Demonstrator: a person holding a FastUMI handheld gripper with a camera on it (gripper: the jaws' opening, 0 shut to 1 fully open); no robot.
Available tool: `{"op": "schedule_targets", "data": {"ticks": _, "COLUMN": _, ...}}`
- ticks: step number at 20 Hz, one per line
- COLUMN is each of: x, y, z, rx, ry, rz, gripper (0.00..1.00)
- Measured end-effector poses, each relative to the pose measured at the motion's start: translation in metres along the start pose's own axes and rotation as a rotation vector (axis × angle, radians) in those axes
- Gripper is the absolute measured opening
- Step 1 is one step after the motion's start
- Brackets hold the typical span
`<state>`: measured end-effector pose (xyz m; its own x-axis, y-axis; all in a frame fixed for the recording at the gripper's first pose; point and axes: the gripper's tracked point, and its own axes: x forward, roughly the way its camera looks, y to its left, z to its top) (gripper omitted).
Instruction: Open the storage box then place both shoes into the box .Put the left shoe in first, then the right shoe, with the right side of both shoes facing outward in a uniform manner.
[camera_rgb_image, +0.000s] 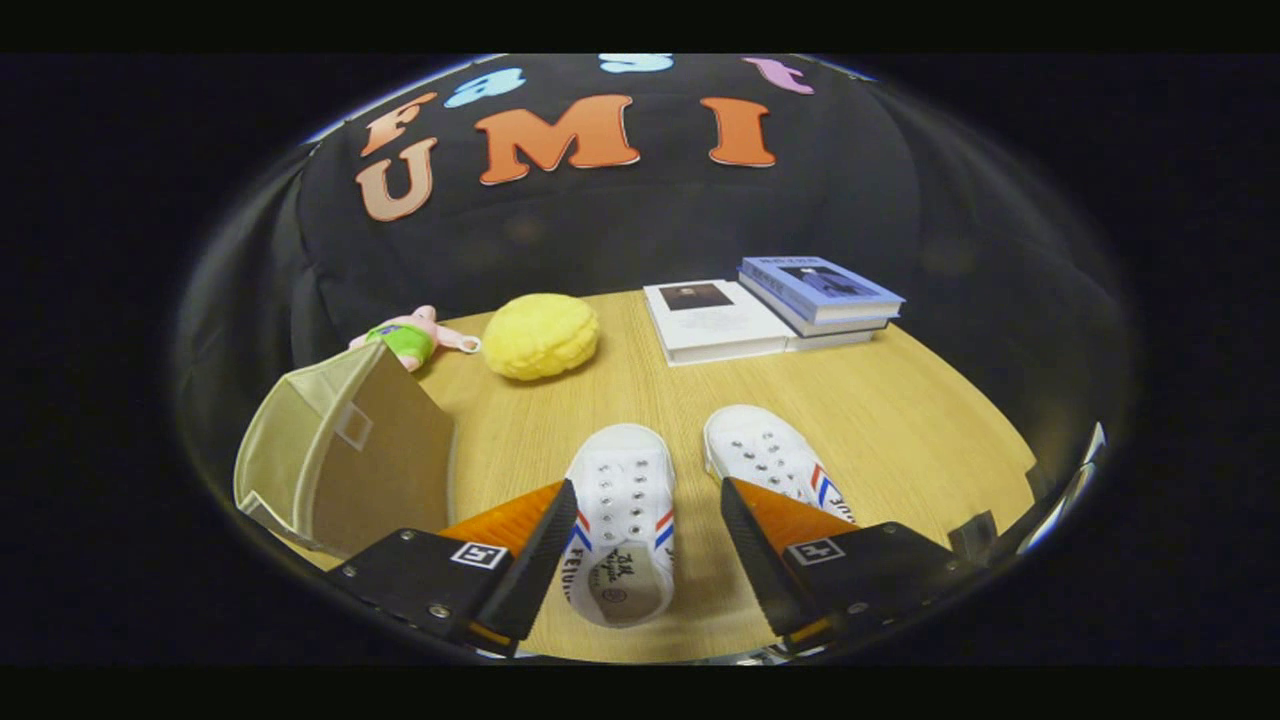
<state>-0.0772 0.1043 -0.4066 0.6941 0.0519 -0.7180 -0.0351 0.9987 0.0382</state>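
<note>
Above the near edge of the light wooden tabletop (900, 400), I hold the tongs (648, 545) spread wide and gripping nothing, their two fingers straddling the left white canvas shoe with red and blue side stripes (622, 520). That shoe lies flat on its sole, toe pointing toward the far edge and its open heel nearest me, clear of both fingers, which to my eye is a line-up for a pinch across its sides. Its mate, the right white canvas shoe with matching stripes (775, 460), lies just beside it, toe also aimed away, partly behind the right finger. By my judgement I start here because the left shoe must go in first. At the tabletop's left edge the beige fabric storage box (345, 465) is tilted, its mouth turned up and leftward, so I judge it ready to receive; a small clear label pocket sits on the wall facing the shoes. Along the far edge lie a pink plush toy in green shorts (408, 335), a yellow bun-shaped cushion (540, 335) and a stack of books in white and blue covers (770, 305), all well apart from the shoes and, I judge, out of my path.
</note>
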Motion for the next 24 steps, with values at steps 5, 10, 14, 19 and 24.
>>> {"op": "schedule_targets", "data": {"ticks": 5, "x": 0.019, "y": -0.005, "z": -0.044, "rx": 0.031, "ry": 0.08, "rz": 0.006, "gripper": 0.64}}
{"op": "schedule_targets", "data": {"ticks": 10, "x": 0.03, "y": -0.001, "z": -0.063, "rx": 0.047, "ry": 0.114, "rz": 0.039, "gripper": 0.58}}
{"op": "schedule_targets", "data": {"ticks": 14, "x": 0.033, "y": 0.009, "z": -0.066, "rx": 0.069, "ry": 0.13, "rz": 0.11, "gripper": 0.39}}
{"op": "schedule_targets", "data": {"ticks": 19, "x": 0.034, "y": 0.004, "z": -0.061, "rx": 0.228, "ry": 0.137, "rz": 0.092, "gripper": 0.07}}
{"op": "schedule_targets", "data": {"ticks": 24, "x": 0.026, "y": 0.0, "z": -0.027, "rx": 0.191, "ry": 0.052, "rz": 0.037, "gripper": 0.0}}
